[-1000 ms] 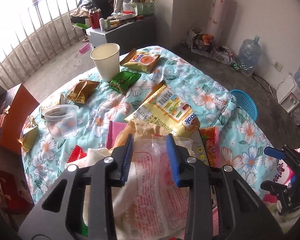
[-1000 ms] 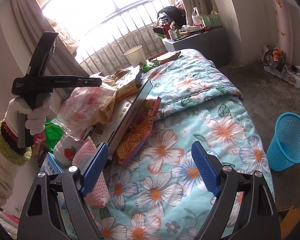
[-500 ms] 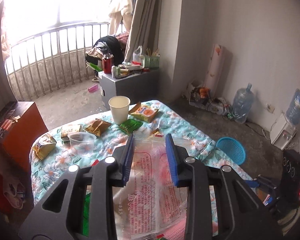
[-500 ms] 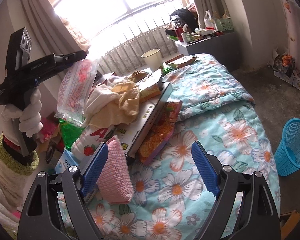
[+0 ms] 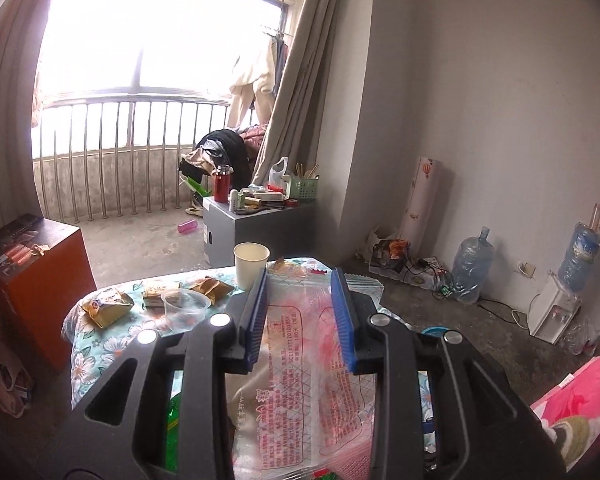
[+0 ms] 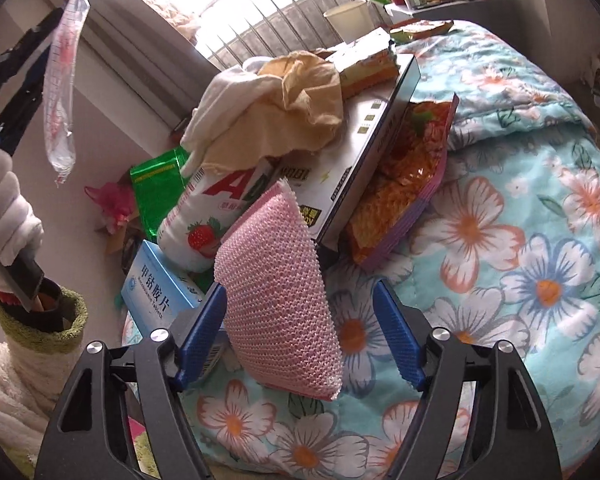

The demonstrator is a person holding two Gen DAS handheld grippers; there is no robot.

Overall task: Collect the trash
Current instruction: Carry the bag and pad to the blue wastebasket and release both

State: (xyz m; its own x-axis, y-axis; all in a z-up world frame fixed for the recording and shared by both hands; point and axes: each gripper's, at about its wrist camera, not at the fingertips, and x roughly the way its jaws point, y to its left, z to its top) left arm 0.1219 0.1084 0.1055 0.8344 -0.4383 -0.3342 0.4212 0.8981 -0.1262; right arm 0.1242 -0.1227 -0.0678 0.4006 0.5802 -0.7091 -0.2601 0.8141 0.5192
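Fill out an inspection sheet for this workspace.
Surface: floral quilt, covered with litter.
Job's things: clear printed plastic bag lifted off the pile; snack wrappers, paper cup, plastic cup lie farther back.
Clutter: pink scrub pad, yellow cloth, flat box, noodle packets.
Grippers: left hand-held gripper shut on the bag; right hand-held gripper open around the pad, not gripping.
Cables: tangle by the wall.
Surroundings: water bottles, grey cabinet, balcony railing.

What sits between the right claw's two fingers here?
In the right wrist view, a pink mesh sponge stands in the open right claw, nearer its left finger, untouched by either finger.
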